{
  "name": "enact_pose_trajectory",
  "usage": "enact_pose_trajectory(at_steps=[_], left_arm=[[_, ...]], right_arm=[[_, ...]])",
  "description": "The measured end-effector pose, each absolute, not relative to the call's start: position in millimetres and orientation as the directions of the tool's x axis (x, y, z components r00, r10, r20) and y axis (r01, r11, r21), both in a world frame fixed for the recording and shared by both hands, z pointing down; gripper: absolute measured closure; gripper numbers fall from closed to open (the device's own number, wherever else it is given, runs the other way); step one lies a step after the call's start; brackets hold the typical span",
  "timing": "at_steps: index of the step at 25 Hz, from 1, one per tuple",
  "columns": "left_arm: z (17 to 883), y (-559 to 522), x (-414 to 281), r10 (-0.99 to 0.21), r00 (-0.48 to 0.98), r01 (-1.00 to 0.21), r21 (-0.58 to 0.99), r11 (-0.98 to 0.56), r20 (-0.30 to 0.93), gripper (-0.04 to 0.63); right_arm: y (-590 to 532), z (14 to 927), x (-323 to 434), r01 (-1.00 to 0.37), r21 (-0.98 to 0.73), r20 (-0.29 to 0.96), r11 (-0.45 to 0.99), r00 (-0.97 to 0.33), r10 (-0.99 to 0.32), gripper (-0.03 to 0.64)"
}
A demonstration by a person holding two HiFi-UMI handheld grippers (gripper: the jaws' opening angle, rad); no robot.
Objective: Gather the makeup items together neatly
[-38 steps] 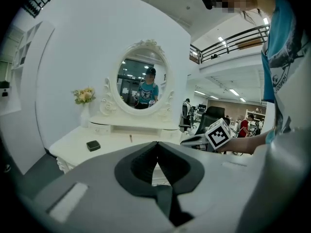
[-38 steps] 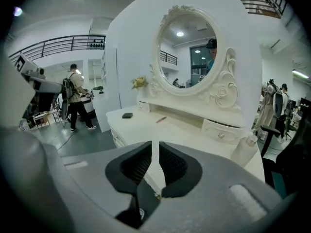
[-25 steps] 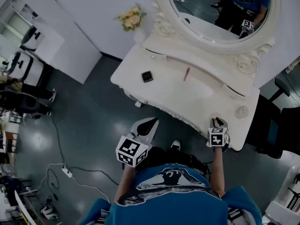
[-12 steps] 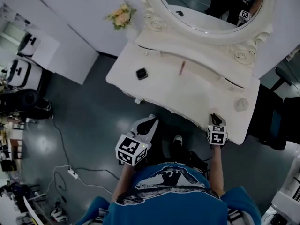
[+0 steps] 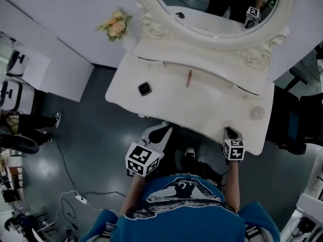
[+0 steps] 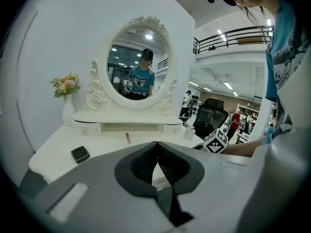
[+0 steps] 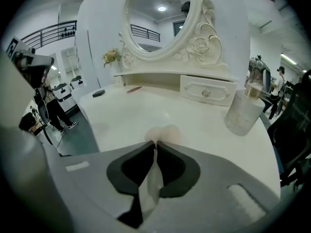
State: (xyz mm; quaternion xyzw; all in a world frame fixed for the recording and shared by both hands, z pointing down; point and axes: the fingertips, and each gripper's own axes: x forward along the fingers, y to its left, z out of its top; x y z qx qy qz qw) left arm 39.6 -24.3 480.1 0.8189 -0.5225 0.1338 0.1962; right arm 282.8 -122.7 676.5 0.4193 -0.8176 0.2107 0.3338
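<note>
On the white vanity table (image 5: pixel 212 110) lie a black compact (image 5: pixel 145 88) at the left and a red pencil-like stick (image 5: pixel 189 78) near the shelf. A clear jar (image 5: pixel 257 113) stands at the right, and it is also close in the right gripper view (image 7: pixel 244 111). My right gripper (image 5: pixel 230 133) rests at the table's front right edge. Its jaws have just been closing and are shut on a small pale pinkish puff (image 7: pixel 163 131) that bulges at the tips. My left gripper (image 5: pixel 160 131) hovers off the front edge, shut and empty (image 6: pixel 156 144).
A big oval mirror (image 5: pixel 217 9) rises behind a raised shelf with small drawers. A vase of flowers (image 5: pixel 115 25) stands at the back left corner. A dark office chair (image 5: pixel 295 125) is to the right of the table. The person's legs are under the front edge.
The left gripper has edged toward the table's front edge. The right gripper has stayed at the front right edge and rolled a little. The table has slid left in the head view.
</note>
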Motion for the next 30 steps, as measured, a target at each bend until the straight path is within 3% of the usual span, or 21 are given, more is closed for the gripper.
enact_pose_trajectory(at_steps=[11,17,24,30], left_arm=[[470,-109,-72,-0.806,0.443,-0.896,0.168,-0.411,0.393,0.581],[467,-145,-118,-0.801,0.469,-0.883,0.184,-0.431,0.371,0.581],[469,-165,-142,-0.769,0.529,-0.848,0.203,-0.489,0.359,0.581],[474,-169,-175,-0.768,0.523,-0.852,0.205,-0.481,0.37,0.581]], right_arm=[[-141,655,273,-0.88,0.009,0.817,0.475,-0.268,-0.511,0.597],[-175,623,187,-0.838,-0.013,0.765,0.546,-0.36,-0.534,0.597],[-204,610,21,-0.511,0.042,0.721,0.859,-0.58,-0.38,0.597],[-205,631,-63,-0.153,0.203,0.8,0.967,-0.543,-0.254,0.597]])
